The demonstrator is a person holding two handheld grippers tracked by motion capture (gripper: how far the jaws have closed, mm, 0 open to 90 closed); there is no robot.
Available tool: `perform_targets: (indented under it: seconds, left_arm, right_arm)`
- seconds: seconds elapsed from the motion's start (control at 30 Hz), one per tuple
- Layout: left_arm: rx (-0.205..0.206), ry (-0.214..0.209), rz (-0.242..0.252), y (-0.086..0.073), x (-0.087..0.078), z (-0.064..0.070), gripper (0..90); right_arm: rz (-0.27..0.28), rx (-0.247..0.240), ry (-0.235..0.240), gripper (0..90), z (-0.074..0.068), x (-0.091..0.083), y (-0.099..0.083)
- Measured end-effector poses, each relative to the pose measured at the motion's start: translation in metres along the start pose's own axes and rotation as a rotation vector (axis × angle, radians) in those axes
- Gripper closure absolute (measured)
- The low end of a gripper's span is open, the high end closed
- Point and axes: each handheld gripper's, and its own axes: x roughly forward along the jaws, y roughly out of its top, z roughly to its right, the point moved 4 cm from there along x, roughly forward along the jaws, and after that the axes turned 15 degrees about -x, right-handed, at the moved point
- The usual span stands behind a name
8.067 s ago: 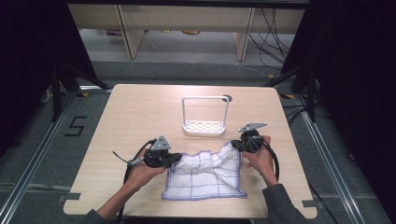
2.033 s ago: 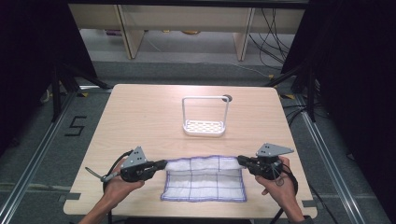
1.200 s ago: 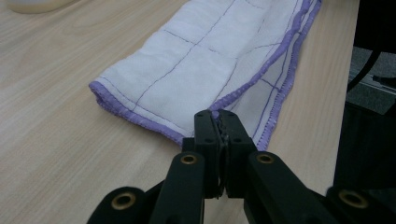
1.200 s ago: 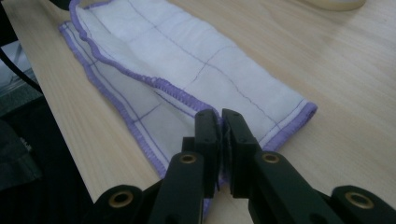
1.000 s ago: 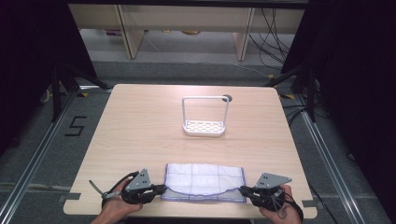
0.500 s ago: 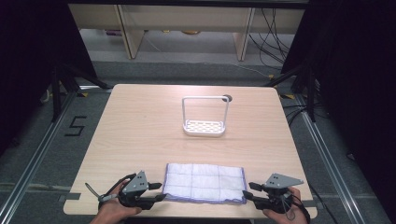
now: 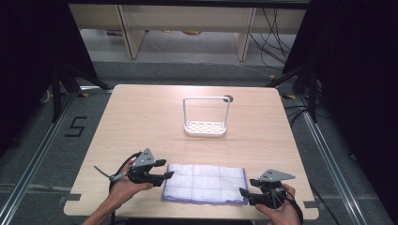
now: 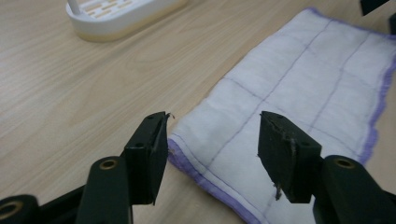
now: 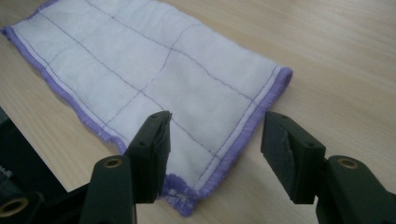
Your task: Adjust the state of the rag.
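Bare table (image 7: 141,122) lies open from my nine o'clock round to three. At twelve the white rack (image 7: 205,117) stands alone, well apart. The cloth (image 7: 204,183) lies flat between my tongs, no barrier.

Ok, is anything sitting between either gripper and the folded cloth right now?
Nothing visible. The left gripper and right gripper are both open at opposite ends of the cloth, with bare table around it. The white rack stands well behind.

Place: I work in a lab with a test rig.
Signs: my wooden table (image 7: 141,117) stands inside metal rails (image 7: 328,159), with loose cables (image 7: 272,28), dark curtains (image 7: 28,61) and floor marking "5" (image 7: 75,126).
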Motion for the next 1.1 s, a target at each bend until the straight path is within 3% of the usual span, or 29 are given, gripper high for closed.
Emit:
perform_targets:
  seconds: [0.03,0.07,0.1,0.17,0.3,0.33,0.37,0.4,0.43,0.47,0.63,0.7,0.77,0.87,0.9,0.97,1.0,1.07,1.1]
  left_arm:
    - [0.016,0.01,-0.022,0.001,0.004,-0.003,41.1]
    - [-0.003,0.014,-0.015,0.003,0.01,-0.004,41.1]
    - [0.012,0.021,-0.045,0.006,0.016,-0.009,40.9]
    - [0.006,0.029,-0.043,0.007,0.019,-0.01,40.9]
    - [0.016,0.031,-0.083,0.006,0.027,-0.015,41.1]
    - [0.02,0.036,-0.089,0.004,0.029,-0.016,41.8]
    - [0.029,0.039,-0.098,0.003,0.029,-0.016,42.2]
    - [0.049,0.04,-0.115,0.002,0.029,-0.016,42.7]
    - [0.043,0.042,-0.118,0.0,0.03,-0.016,43.8]
    - [0.06,0.039,-0.127,0.0,0.03,-0.017,44.1]
    - [0.094,0.031,-0.146,-0.004,0.033,-0.014,51.3]
    - [0.089,0.025,-0.149,-0.004,0.032,-0.014,54.2]
    - [0.084,0.03,-0.151,-0.005,0.033,-0.015,57.0]
    - [0.08,0.005,-0.154,-0.005,0.032,-0.014,60.7]
    - [0.086,-0.001,-0.155,-0.006,0.032,-0.014,67.2]
    - [0.068,-0.022,-0.145,-0.007,0.033,-0.011,70.2]
    - [0.087,-0.026,-0.161,-0.007,0.032,-0.011,73.1]
    - [0.085,-0.019,-0.151,-0.008,0.032,-0.009,78.7]
    - [0.099,-0.014,-0.15,-0.009,0.031,-0.008,79.9]
  right_arm:
    - [-0.006,0.001,0.009,42.8,-0.001,0.001,-0.001]
    - [-0.015,-0.019,-0.008,42.2,-0.001,0.002,-0.002]
    - [-0.051,0.011,-0.01,40.6,-0.005,0.003,-0.004]
    - [-0.067,0.011,-0.004,40.8,-0.006,0.003,-0.005]
    - [-0.089,-0.042,-0.022,41.1,-0.01,0.006,-0.009]
    - [-0.115,-0.024,-0.022,41.3,-0.013,0.005,-0.01]
    - [-0.119,-0.06,-0.034,41.5,-0.012,0.007,-0.012]
    - [-0.134,-0.048,-0.03,41.6,-0.014,0.007,-0.013]
    - [-0.158,-0.042,-0.027,42.1,-0.016,0.008,-0.014]
    - [-0.16,-0.063,-0.035,42.5,-0.015,0.008,-0.015]
    - [-0.173,-0.041,-0.017,49.7,-0.021,0.009,-0.015]
    - [-0.173,-0.027,-0.018,50.5,-0.022,0.009,-0.016]
    - [-0.158,-0.05,-0.034,51.4,-0.021,0.01,-0.016]
    - [-0.159,-0.038,-0.031,53.7,-0.022,0.009,-0.016]
    - [-0.144,-0.028,-0.028,59.0,-0.024,0.01,-0.016]
    - [-0.153,-0.044,-0.02,62.5,-0.024,0.009,-0.016]
    - [-0.146,-0.062,-0.011,66.7,-0.024,0.009,-0.016]
    - [-0.117,-0.052,0.009,74.9,-0.025,0.011,-0.016]
    - [-0.128,-0.042,0.029,77.3,-0.025,0.009,-0.016]
